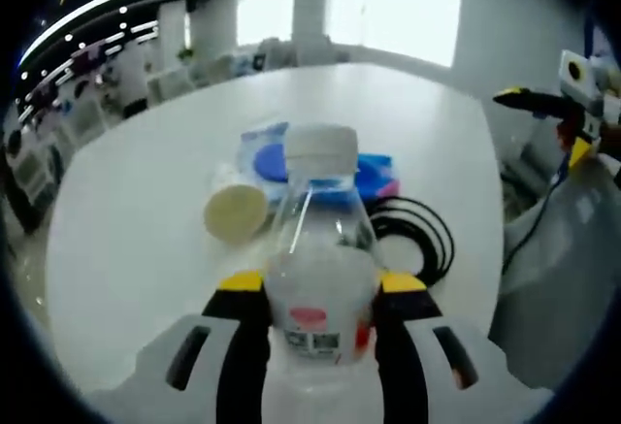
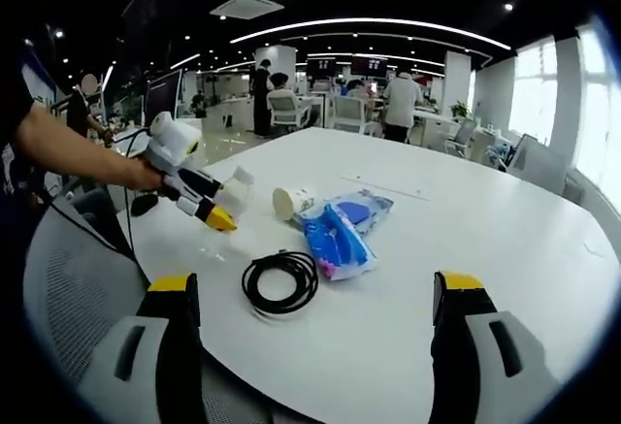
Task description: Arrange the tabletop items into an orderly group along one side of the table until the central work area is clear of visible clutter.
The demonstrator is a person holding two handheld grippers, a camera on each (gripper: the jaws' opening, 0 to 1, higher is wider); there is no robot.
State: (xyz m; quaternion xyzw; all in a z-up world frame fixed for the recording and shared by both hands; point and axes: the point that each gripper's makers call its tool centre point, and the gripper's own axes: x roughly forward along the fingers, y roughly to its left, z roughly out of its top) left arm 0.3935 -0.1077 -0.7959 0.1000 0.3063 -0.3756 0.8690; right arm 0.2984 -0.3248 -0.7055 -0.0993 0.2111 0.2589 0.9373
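In the left gripper view, the left claw [image 1: 312,300] is seen closed on a clear plastic bottle [image 1: 315,269], its 2 yellow-tipped jaws pressed against the bottle's sides near the label. The bottle, with its white cap [image 1: 319,146] pointing away from the camera, is held above the white counter [image 1: 146,201]. Just beyond it, a small round container with a pale yellow lid [image 1: 236,212] is seen lying on the counter, with a blue wipes packet [image 1: 374,174] behind and a coiled black cable [image 1: 419,232] to the right.

In the right gripper view, the right claw [image 2: 315,303] is held open, its jaws spread wide with nothing between them, above the near counter edge. The cable [image 2: 280,282] is seen between the jaws, farther out on the counter, with the blue packet [image 2: 338,235] just beyond it. The left claw [image 2: 219,209] with the bottle is visible near the round container [image 2: 293,202].
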